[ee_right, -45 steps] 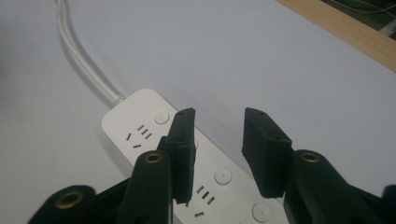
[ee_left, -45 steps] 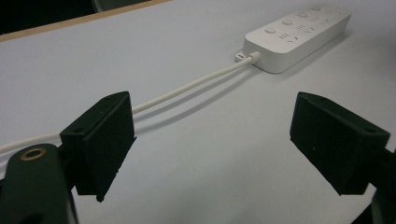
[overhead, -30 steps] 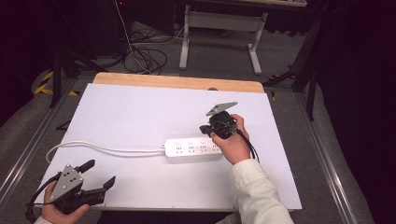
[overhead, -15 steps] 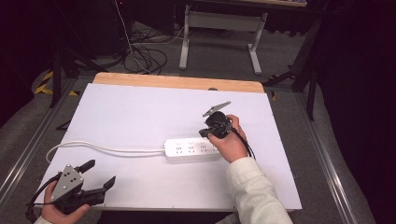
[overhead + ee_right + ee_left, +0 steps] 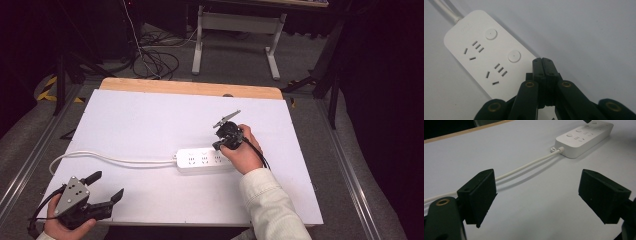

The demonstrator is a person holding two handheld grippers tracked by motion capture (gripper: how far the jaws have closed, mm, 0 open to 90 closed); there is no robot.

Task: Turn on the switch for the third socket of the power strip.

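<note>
One white power strip point(image 5: 205, 160) lies on the tabletop point(image 5: 150, 120), with a single cord point(image 5: 115, 159) trailing from it. Two round buttons and two socket groups show on its face; two hand-held grippers, left point(image 5: 102, 187) and right point(image 5: 220, 145), are at work.

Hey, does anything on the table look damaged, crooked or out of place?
Nothing stands out. The white power strip lies flat and intact on the table, its cable trailing left in a loose curve.
</note>
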